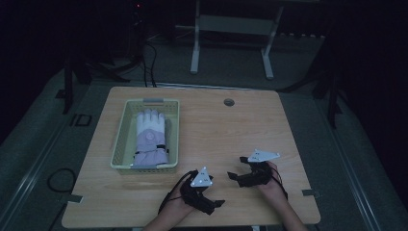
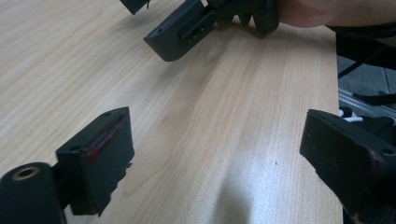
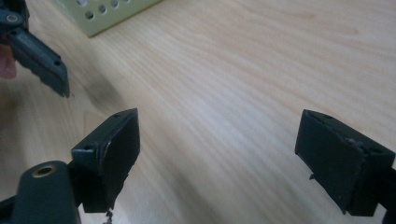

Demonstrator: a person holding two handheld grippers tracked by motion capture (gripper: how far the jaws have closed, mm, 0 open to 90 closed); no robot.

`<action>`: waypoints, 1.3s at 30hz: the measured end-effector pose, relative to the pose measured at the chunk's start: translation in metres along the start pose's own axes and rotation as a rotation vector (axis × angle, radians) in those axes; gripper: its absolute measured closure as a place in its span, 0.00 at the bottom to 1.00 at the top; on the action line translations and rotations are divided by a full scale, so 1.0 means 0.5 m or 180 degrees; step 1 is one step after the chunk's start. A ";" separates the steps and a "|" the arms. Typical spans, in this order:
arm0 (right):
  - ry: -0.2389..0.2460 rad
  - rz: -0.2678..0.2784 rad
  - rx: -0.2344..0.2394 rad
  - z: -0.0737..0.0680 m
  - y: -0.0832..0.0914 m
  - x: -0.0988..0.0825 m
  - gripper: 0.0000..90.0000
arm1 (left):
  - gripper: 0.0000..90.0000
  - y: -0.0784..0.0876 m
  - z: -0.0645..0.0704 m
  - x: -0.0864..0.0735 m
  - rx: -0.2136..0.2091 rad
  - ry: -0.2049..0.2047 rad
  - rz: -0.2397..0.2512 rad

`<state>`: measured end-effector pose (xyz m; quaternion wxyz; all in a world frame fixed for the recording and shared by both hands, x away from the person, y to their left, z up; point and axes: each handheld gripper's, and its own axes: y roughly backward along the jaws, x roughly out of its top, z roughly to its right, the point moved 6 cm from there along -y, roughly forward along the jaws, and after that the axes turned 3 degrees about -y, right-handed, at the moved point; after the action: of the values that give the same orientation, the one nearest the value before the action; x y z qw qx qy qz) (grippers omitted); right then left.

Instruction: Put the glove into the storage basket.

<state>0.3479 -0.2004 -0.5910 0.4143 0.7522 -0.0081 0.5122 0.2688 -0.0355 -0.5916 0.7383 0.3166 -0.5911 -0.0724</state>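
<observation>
Black tongs, grey 3-cornered plates, black cables.

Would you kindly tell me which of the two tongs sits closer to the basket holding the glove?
The left tongs, just below the basket's near right corner; the right tongs sit farther right.

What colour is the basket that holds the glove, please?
Pale yellow-green basket; best in the high view.

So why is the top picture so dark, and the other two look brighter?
In the high view the room is dim, and only the table, the basket and the glove catch light. In the left gripper view the wood shines with a pale glare patch near the bottom, and the left gripper close up looks soft. In the right gripper view the right gripper casts a faint shadow.
</observation>
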 end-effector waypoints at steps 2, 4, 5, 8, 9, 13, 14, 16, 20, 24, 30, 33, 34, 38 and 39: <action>0.0015 -0.0019 -0.0009 0.000 0.005 -0.007 0.15 | 0.10 -0.004 0.004 -0.002 -0.0016 0.0007 -0.0009; 0.0003 -0.0002 -0.0020 0.001 0.011 -0.013 0.15 | 0.08 -0.008 0.006 -0.002 -0.0011 0.0017 0.0018; -0.0001 0.0015 -0.0016 0.001 0.013 -0.016 0.15 | 0.08 -0.011 0.007 -0.002 -0.0021 0.0017 0.0000; -0.0005 0.0018 -0.0061 0.006 0.016 -0.026 0.15 | 0.03 -0.017 0.011 -0.002 -0.0043 0.0048 -0.0001; -0.0028 0.0025 -0.0060 0.008 0.017 -0.029 0.15 | 0.03 -0.018 0.013 -0.002 -0.0049 0.0046 0.0000; 0.0014 0.0055 -0.0096 0.011 0.026 -0.033 0.15 | 0.03 -0.020 0.017 -0.002 -0.0015 0.0040 0.0022; 0.0044 0.0057 -0.0125 0.012 0.028 -0.034 0.15 | 0.03 -0.020 0.017 -0.002 -0.0020 0.0041 0.0020; 0.0082 0.0058 -0.0148 0.014 0.033 -0.038 0.15 | 0.03 -0.020 0.016 -0.005 0.0021 0.0040 0.0016; 0.0093 0.0059 -0.0161 0.016 0.039 -0.042 0.15 | 0.03 -0.017 0.017 -0.010 0.0042 0.0072 0.0020; 0.0105 0.0047 -0.0138 0.017 0.042 -0.045 0.16 | 0.03 -0.013 0.018 -0.016 0.0187 -0.0015 0.0011; 0.0088 0.0063 -0.0109 0.018 0.042 -0.046 0.16 | 0.03 -0.008 0.018 -0.017 0.0254 -0.0033 0.0067; 0.0088 0.0093 -0.0122 0.019 0.042 -0.045 0.16 | 0.03 -0.006 0.016 -0.017 0.0246 0.0021 0.0111; 0.0083 0.0095 -0.0115 0.018 0.042 -0.045 0.16 | 0.03 -0.005 0.016 -0.017 0.0237 0.0030 0.0114; 0.0081 0.0094 -0.0105 0.017 0.041 -0.044 0.16 | 0.03 -0.004 0.015 -0.017 0.0208 0.0041 0.0147; 0.0085 0.0091 -0.0108 0.017 0.041 -0.044 0.16 | 0.03 -0.004 0.015 -0.017 0.0214 0.0035 0.0144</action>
<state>0.3349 -0.2283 -0.5967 0.4197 0.7380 -0.0220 0.5279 0.2600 -0.0358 -0.5989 0.7319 0.3281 -0.5962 -0.0340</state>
